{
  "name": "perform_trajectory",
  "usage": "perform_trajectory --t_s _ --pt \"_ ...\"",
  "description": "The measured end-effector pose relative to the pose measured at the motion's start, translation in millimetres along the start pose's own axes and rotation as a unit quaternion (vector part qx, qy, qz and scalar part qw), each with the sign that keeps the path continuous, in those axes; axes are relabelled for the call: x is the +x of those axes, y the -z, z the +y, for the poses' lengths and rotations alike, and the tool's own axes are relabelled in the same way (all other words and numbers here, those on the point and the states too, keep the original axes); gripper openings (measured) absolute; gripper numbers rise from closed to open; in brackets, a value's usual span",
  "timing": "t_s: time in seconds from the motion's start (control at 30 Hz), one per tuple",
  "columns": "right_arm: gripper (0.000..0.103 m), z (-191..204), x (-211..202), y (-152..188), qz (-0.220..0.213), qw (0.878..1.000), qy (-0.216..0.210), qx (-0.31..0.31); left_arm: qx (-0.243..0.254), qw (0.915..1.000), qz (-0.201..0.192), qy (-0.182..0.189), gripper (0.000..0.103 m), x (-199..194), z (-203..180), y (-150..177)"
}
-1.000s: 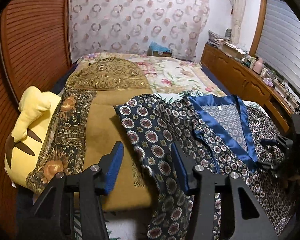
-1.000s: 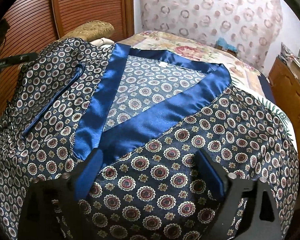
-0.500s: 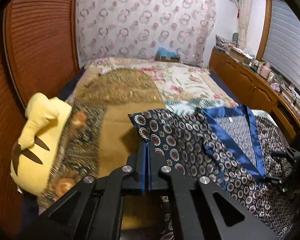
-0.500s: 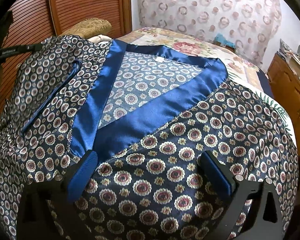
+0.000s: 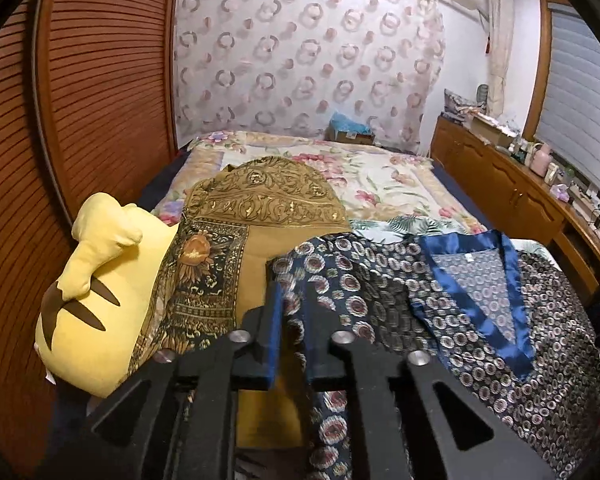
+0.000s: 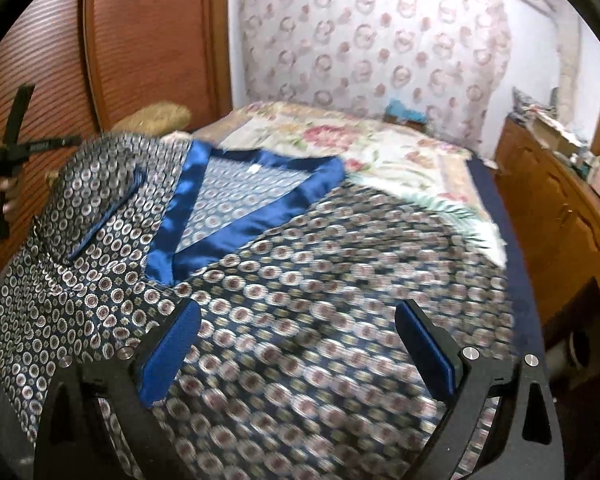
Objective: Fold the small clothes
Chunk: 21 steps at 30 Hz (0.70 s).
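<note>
Between the two jaws of your left gripper you have the near left edge of the patterned garment. The jaws have just been opening a little, so a narrow gap stands between the blue pads, and the cloth passes through this gap; whether the pads press on it I cannot tell. From the jaws the garment spreads ahead and to the right on the bed. Its blue satin collar makes a V that opens away from you, so the neck points to the far end of the bed and the long axis runs from your grippers toward the curtain. To the left of these jaws lies a gold-brown cloth, and further left a yellow plush toy, just beside the wooden louvred door.

Your right gripper has its jaws spread wide, with nothing between the pads. It hangs over the right half of the garment, which fills the space below and ahead of the jaws; the picture is blurred here. The collar is ahead and to the left of these jaws. At the far left edge a hand holds the other gripper.
</note>
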State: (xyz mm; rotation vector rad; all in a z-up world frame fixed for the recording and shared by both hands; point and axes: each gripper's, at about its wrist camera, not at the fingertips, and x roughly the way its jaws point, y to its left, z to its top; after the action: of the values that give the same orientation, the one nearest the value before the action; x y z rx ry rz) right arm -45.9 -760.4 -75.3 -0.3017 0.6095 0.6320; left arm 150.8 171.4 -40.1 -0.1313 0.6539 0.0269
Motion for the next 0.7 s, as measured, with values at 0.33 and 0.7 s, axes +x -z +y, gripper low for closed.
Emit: perform_trajectory --t_s 0.33,0.7 --pt "0.098 -44.5 -64.4 48.1 -0.028 0.996 0.059 0.053 0.017 0.9983 -0.048 0.029 0.081 -42.1 -25.7 12.3" --pt "0.098 -81.0 -85.2 79.5 -0.021 0.99 0.084 0.109 0.065 0.9944 -0.029 0.078 0.081 -49.7 -94.0 52.2"
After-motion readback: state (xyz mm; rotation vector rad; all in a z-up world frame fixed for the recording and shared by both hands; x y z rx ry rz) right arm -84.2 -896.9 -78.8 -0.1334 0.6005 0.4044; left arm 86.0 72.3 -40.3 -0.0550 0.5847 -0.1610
